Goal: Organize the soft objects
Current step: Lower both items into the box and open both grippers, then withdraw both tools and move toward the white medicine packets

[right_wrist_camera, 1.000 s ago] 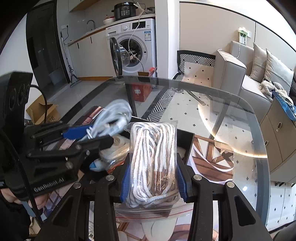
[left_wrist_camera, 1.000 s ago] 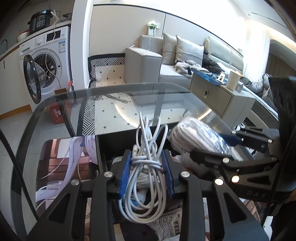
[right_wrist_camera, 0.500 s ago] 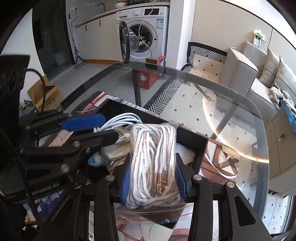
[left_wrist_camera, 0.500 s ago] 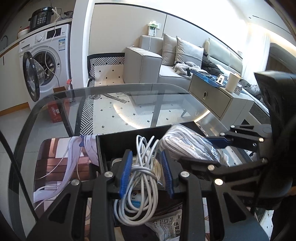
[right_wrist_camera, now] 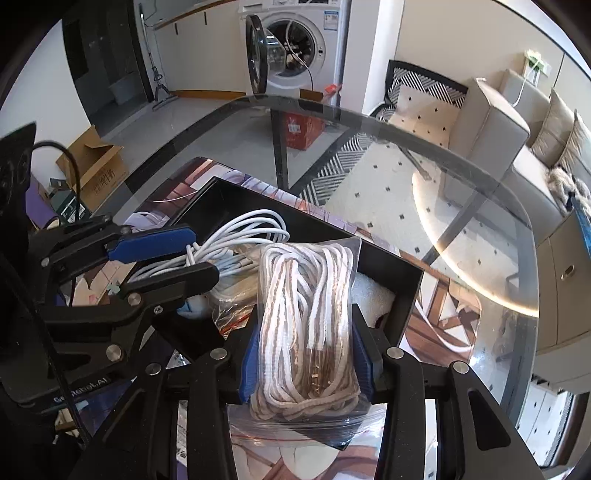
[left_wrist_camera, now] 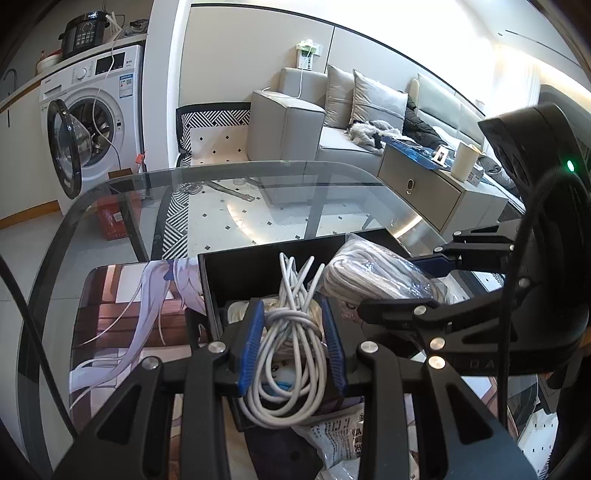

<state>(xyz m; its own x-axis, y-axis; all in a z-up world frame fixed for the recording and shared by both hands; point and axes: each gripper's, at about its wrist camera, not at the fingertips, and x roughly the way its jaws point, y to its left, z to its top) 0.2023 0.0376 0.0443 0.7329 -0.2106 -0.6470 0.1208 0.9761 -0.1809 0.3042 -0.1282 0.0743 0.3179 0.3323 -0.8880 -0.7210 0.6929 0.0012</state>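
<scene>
Your left claw is clamped on the white cable bundle, your right claw on the bagged rope, both over the black box. Lower each, probably onto free space, then release.

Two claws show: the left claw and the right claw. One bundle of white cable sits between the left claw's blue pads, and one clear bag of striped rope between the right claw's. There is one black box, one glass surface and one printed mat under the box. One washing machine stands at the back with one cooker on top. One grey sofa carries two cushions. One cardboard box lies on the floor.
</scene>
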